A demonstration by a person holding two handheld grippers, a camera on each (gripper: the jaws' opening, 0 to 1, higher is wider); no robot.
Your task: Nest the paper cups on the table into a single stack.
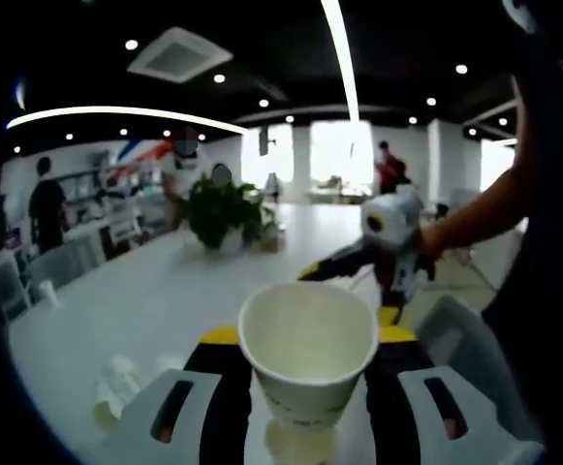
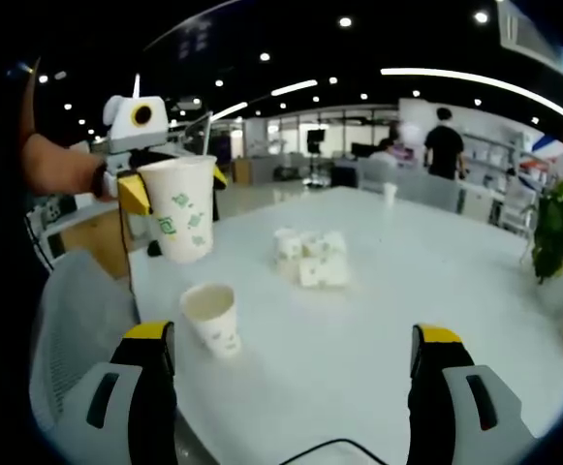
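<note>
A white paper cup (image 1: 305,354) with a green print is upright between the jaws of my left gripper (image 1: 307,334), which is shut on it. In the right gripper view the same cup (image 2: 182,221) hangs in the left gripper (image 2: 176,184) above the table's near-left corner. A second paper cup (image 2: 213,318) stands upright on the white table (image 2: 378,320), just below and right of the held one. My right gripper (image 2: 296,387) is open with its jaws wide apart and nothing between them. From the left gripper view, the right gripper (image 1: 351,289) is behind the held cup, held by a person's hand.
A small cluster of white items (image 2: 310,258) lies mid-table and shows as white items (image 1: 116,383) left of my left jaw. A potted plant (image 1: 221,208) stands farther along the table. A grey mesh chair (image 2: 73,320) is at the table's corner. People stand in the background.
</note>
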